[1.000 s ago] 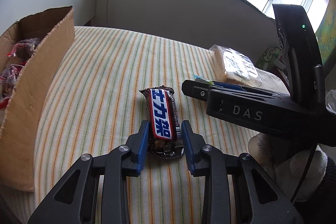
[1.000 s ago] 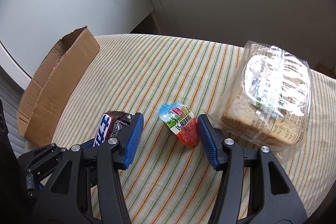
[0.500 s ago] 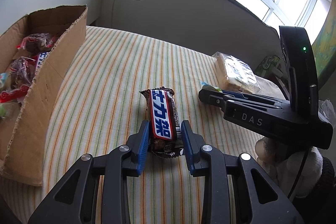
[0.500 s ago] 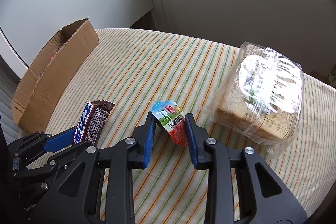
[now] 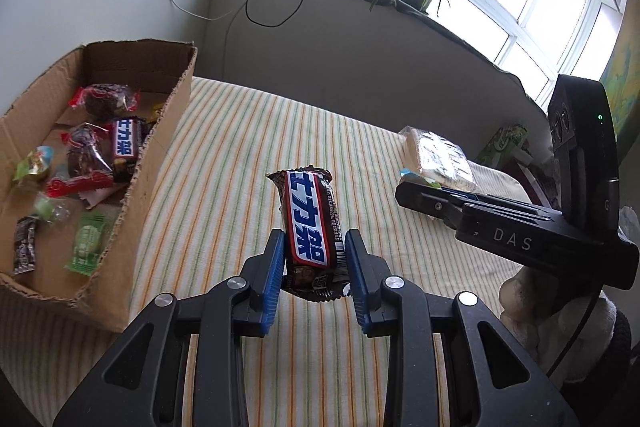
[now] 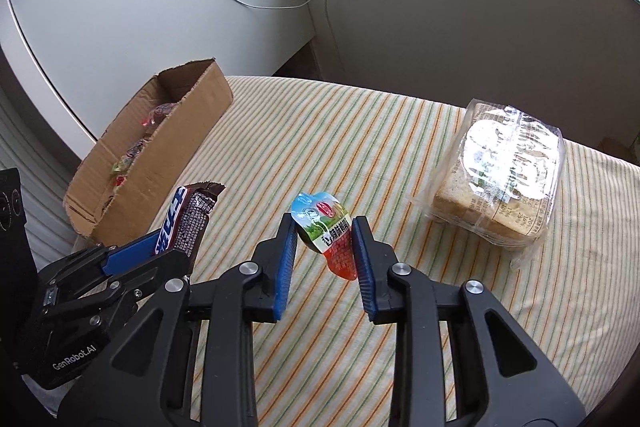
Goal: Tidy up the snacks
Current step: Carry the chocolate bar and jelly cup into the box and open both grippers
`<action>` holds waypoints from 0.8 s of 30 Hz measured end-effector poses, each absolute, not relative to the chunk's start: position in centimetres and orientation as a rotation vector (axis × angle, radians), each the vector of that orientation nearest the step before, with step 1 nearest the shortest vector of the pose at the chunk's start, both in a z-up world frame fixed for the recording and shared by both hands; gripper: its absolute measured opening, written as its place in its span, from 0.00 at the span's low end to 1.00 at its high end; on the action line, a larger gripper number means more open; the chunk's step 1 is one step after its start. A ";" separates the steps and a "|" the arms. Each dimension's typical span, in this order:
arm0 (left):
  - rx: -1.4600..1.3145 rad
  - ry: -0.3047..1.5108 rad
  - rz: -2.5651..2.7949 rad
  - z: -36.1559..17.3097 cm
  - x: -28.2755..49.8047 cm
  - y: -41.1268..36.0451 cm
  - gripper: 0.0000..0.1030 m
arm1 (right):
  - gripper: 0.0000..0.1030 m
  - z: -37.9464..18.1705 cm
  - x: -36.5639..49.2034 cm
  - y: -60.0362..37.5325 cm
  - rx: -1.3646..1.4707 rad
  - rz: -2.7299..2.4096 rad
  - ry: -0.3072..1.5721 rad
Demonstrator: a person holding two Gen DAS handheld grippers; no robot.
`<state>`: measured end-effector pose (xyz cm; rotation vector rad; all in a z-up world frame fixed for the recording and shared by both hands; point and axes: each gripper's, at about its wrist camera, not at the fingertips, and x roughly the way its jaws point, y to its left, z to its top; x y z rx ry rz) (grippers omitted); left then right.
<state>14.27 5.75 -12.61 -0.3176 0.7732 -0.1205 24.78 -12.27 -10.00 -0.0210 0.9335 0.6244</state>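
Lifting off the striped surface [image 6: 400, 131] since a second earlier: left gripper [image 5: 314, 267] clamped a chocolate bar [image 5: 310, 227]; right gripper [image 6: 323, 255], jaws just closed, pinched a jelly cup [image 6: 326, 233]. "DAS" and "GenRobot.AI" marked the grippers.

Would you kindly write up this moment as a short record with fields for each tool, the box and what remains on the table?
Left tool: shut on the chocolate bar, lifted off the cloth
Right tool: shut on the jelly cup, lifted too
Cardboard box: open, on the left, holding several wrapped snacks
Left on the striped tablecloth: bagged sliced bread
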 end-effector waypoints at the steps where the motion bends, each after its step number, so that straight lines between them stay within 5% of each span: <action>1: -0.317 0.766 -0.117 -12.4 14.0 6.0 0.28 | 0.28 -9.8 24.6 -12.1 -0.022 0.630 0.930; 24: -0.331 0.653 0.031 -8.7 10.0 13.9 0.28 | 0.28 -5.4 21.5 -2.0 -0.097 0.803 0.851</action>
